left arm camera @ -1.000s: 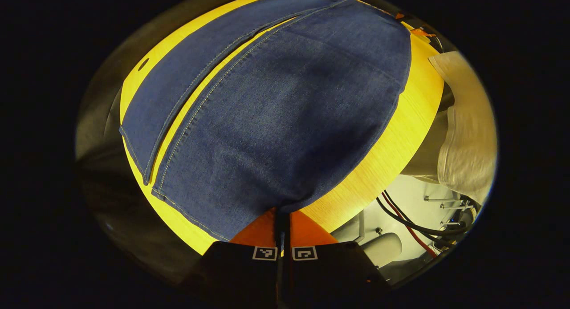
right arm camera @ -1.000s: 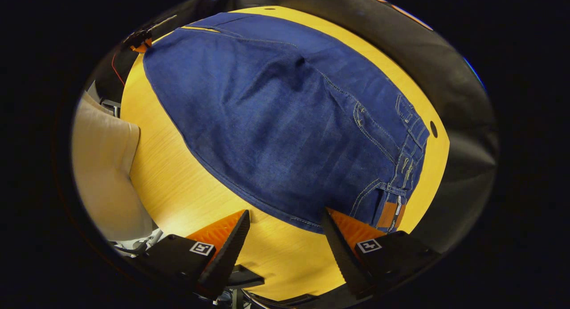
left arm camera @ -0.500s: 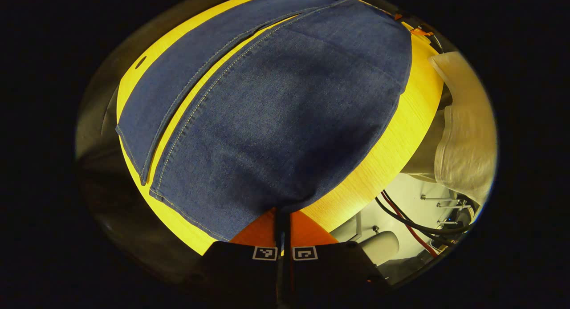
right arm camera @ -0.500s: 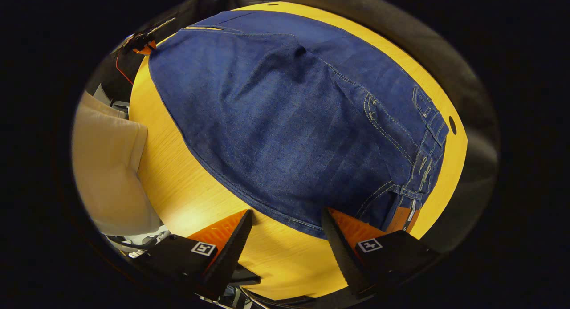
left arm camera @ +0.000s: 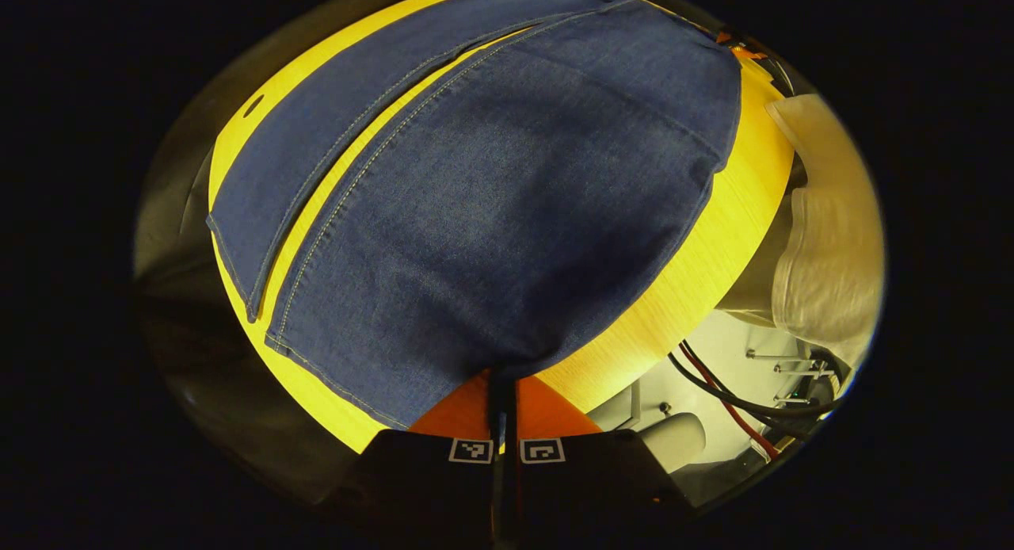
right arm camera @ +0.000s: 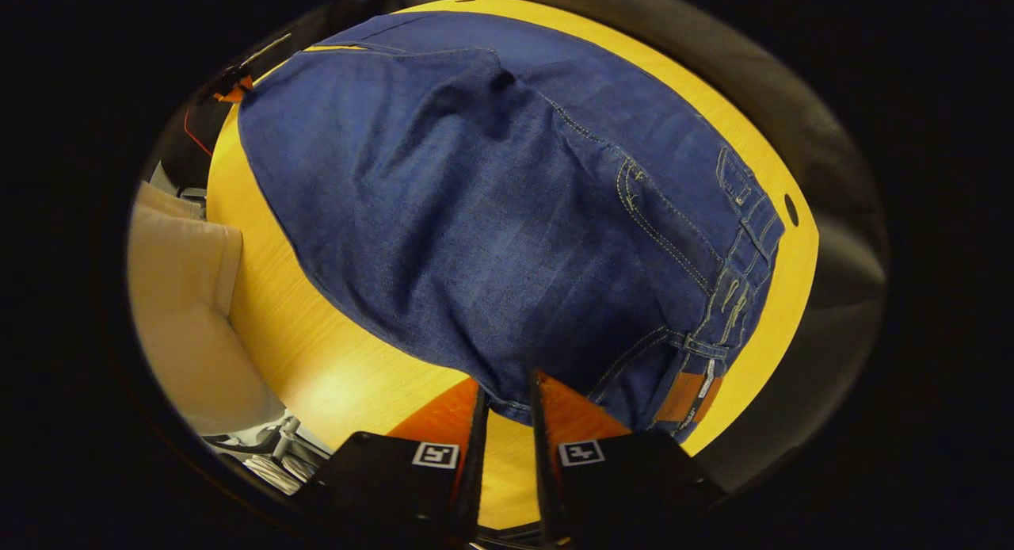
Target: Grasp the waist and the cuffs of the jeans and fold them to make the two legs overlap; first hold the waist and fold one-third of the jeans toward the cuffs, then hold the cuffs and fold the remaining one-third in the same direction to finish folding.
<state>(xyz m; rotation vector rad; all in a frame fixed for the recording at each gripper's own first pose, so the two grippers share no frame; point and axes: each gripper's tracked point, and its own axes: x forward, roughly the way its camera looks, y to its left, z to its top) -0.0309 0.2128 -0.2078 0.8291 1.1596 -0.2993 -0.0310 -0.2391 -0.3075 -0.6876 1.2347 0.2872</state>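
Observation:
Blue jeans lie lengthwise on a yellow wooden table. The near leg lies beside the far leg, with a strip of table showing between them. My left gripper is shut on the near leg's side edge close to the cuff, and the cloth rises into the fingers. In the right gripper view the waist end of the jeans shows a leather patch. My right gripper has its fingers drawn close around the near waist edge, with a narrow gap left between them.
A person in light clothing stands at the table's side and also appears as light clothing in the right gripper view. Black and red cables hang below the table edge. A small hole sits in the tabletop beyond the waistband.
My right gripper's fingers have closed from wide apart to a narrow gap around the waist edge. The left gripper has kept its hold, and the jeans have shifted only slightly.

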